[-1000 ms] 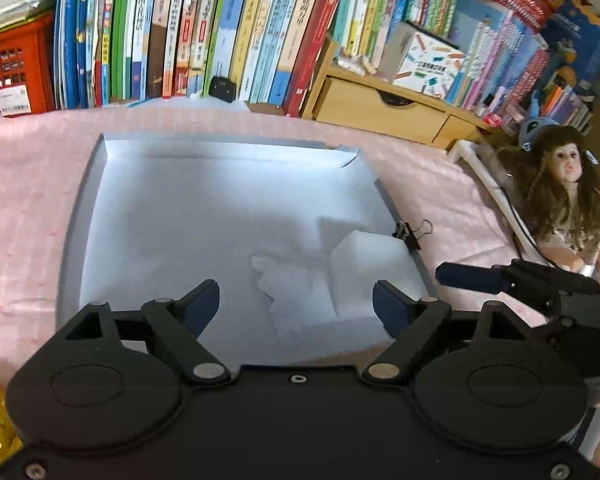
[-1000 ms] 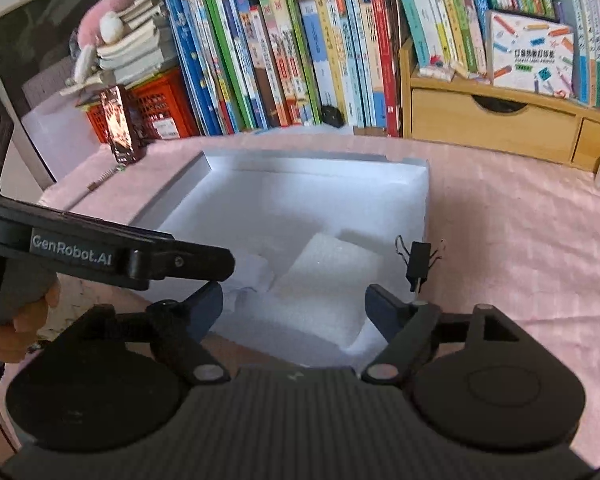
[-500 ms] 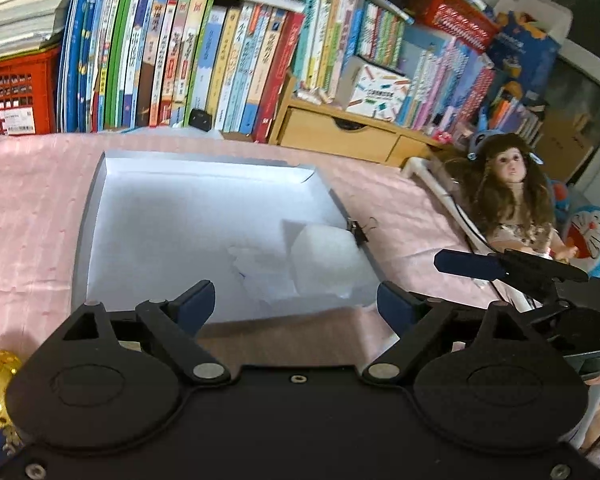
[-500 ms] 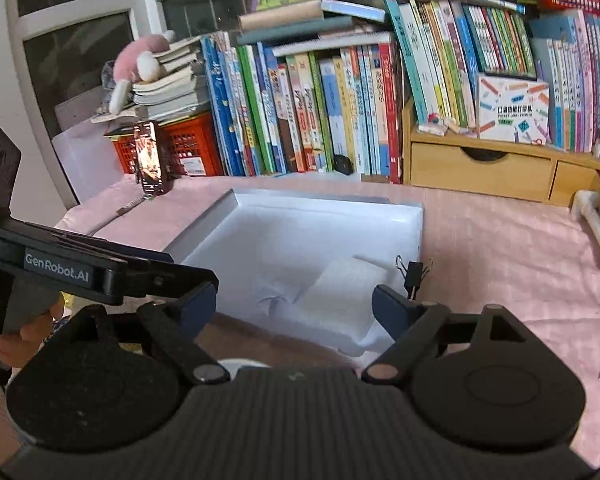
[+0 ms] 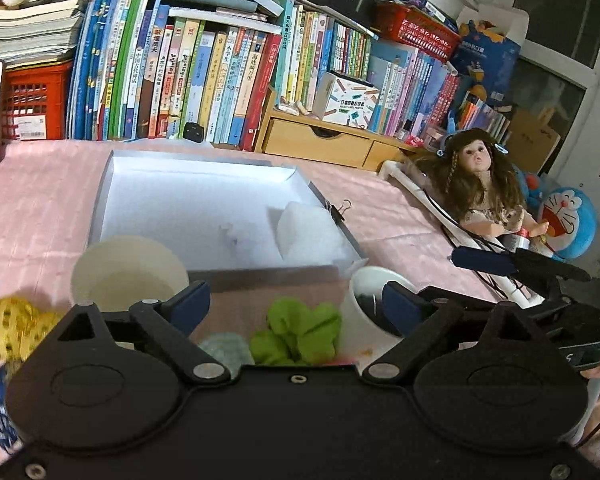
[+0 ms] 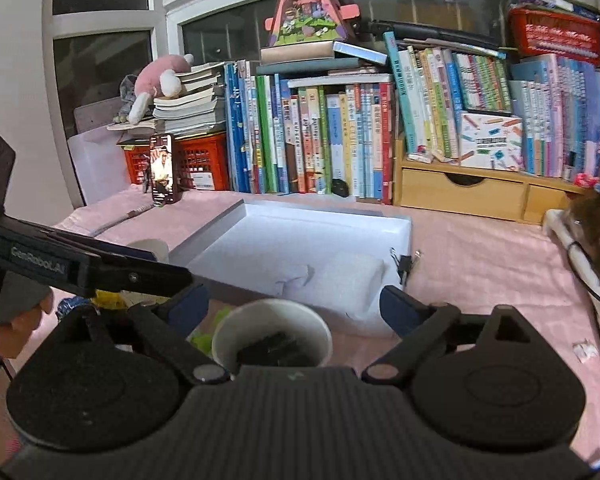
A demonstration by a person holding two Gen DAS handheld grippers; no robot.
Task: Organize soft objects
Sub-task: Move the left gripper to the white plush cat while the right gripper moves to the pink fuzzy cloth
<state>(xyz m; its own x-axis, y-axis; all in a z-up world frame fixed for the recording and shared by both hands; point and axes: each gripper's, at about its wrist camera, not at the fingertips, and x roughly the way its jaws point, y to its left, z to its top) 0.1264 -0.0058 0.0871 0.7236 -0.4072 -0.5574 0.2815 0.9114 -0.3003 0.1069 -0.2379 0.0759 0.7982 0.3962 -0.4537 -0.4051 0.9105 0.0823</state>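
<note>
A shallow white box point(image 5: 112, 184) lies on the pink cloth, with a white foam block point(image 5: 312, 232) and a crumpled white piece point(image 5: 240, 238) inside at its right. It also shows in the right wrist view point(image 6: 324, 220). My left gripper point(image 5: 296, 306) is open and empty above a green soft thing point(image 5: 300, 332) and a pale teal one point(image 5: 224, 350). A yellow mesh ball point(image 5: 8, 326) lies at the left. My right gripper point(image 6: 294, 304) is open and empty over a white cup point(image 6: 272, 334) holding dark items.
A second white cup point(image 5: 128, 272) stands left of the box's front edge. A binder clip point(image 5: 340, 210) grips the box's right wall. A doll point(image 5: 484, 184) and a Doraemon plush point(image 5: 568, 220) sit at the right. Books and a wooden drawer unit point(image 5: 316, 144) line the back.
Both grippers have pulled back and up from the box. The two cups, the green and teal soft things and the yellow mesh ball have come into view.
</note>
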